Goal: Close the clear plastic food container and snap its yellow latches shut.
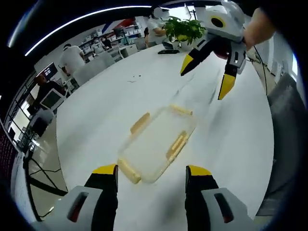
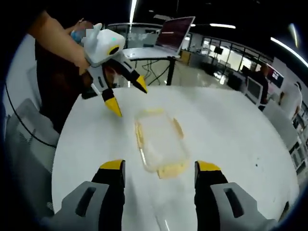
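White round table [image 1: 231, 139], office beyond; clear plastic food container [image 1: 156, 144] lying mid-table, yellow latches [image 1: 177, 146] splayed outward. Left gripper [image 1: 151, 175] and right gripper [image 2: 159, 171] hovering on opposite sides, jaws wide apart, holding nothing. Best to steady one end, then press each latch down squarely.

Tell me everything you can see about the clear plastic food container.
The clear plastic food container is a shallow see-through rectangle with rounded corners and yellow latches on its sides. It lies flat on the white table, lid apparently on; whether the latches are snapped is unclear. Nothing grips it: both grippers hover open, apart from it.
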`<state>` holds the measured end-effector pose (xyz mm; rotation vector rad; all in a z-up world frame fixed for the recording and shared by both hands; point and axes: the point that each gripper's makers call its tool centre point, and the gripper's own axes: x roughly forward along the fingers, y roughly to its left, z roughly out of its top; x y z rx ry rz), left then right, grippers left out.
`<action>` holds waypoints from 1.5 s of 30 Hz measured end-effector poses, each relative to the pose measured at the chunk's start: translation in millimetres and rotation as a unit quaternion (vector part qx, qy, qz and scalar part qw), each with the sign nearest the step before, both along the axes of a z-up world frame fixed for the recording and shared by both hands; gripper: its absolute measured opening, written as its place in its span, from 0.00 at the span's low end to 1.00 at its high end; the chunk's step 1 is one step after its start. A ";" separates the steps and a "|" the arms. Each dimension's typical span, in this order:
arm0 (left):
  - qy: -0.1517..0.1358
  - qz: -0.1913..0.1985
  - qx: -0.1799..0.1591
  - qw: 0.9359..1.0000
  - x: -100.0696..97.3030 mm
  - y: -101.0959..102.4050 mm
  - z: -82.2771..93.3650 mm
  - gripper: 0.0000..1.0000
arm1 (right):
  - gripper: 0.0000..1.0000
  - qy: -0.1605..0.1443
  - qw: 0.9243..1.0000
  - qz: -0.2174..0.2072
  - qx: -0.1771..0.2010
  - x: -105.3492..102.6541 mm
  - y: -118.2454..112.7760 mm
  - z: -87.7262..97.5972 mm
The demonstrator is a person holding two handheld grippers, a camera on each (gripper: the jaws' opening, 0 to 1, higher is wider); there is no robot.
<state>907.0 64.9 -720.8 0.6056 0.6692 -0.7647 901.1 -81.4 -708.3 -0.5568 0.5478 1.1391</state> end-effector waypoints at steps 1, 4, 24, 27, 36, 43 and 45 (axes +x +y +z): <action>0.000 -0.007 0.007 1.000 2.4 1.7 -1.4 0.51 | 0.55 0.001 1.000 0.002 -0.001 0.6 0.6 -1.4; 0.002 -0.039 0.035 0.999 4.7 5.5 -7.8 0.52 | 0.55 0.004 1.000 0.014 -0.011 2.2 1.6 -8.2; 0.043 -0.138 0.092 0.985 24.6 26.3 -37.9 0.52 | 0.54 0.027 0.995 0.069 -0.061 16.9 8.0 -28.8; 0.050 -0.154 0.095 0.982 26.1 27.6 -40.3 0.52 | 0.54 0.028 0.994 0.077 -0.071 17.5 8.7 -32.6; 0.073 -0.210 0.107 0.969 37.4 25.3 -44.6 0.52 | 0.55 0.055 0.990 0.096 -0.091 19.4 9.4 -45.2; 0.116 -0.250 0.109 0.955 44.0 27.0 -52.6 0.50 | 0.54 0.065 0.988 0.099 -0.102 26.7 7.9 -55.4; 0.127 -0.261 0.117 0.950 44.4 30.5 -57.9 0.50 | 0.54 0.067 0.987 0.100 -0.102 27.9 10.0 -56.4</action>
